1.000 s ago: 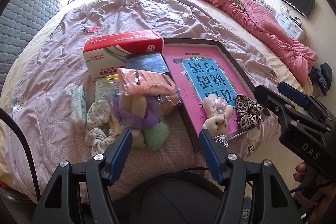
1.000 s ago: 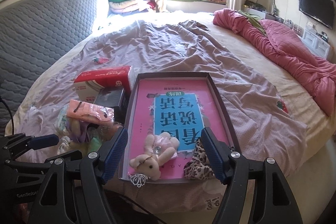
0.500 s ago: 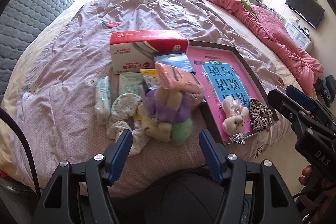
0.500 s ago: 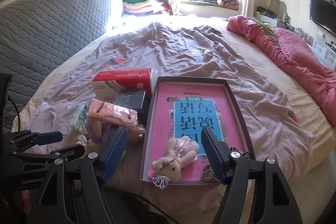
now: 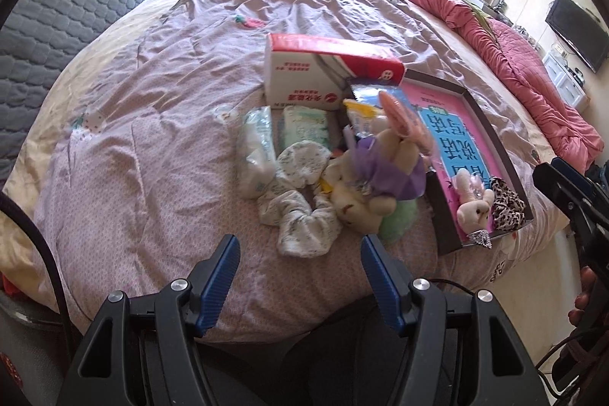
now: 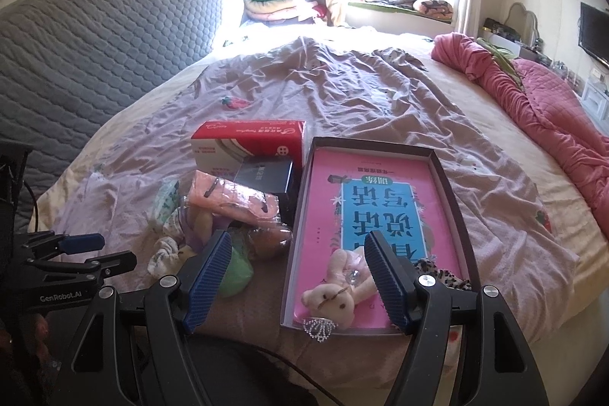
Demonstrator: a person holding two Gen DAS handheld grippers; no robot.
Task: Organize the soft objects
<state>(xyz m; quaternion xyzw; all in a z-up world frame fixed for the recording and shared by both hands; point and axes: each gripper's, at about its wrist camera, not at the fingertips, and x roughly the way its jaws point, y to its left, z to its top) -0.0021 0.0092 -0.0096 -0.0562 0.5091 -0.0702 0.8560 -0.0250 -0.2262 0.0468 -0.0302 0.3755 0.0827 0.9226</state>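
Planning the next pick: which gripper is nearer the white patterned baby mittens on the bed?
Left. The left gripper hangs open just in front of the white patterned baby mittens; the right gripper is off to their right, over the dark tray's near end.

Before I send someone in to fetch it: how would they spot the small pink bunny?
On the bed lies a dark shallow tray lined with a pink and blue book cover. At its near end lies the pink bunny, beside a leopard-print scrunchie. The other plush, in purple, lies outside the tray.
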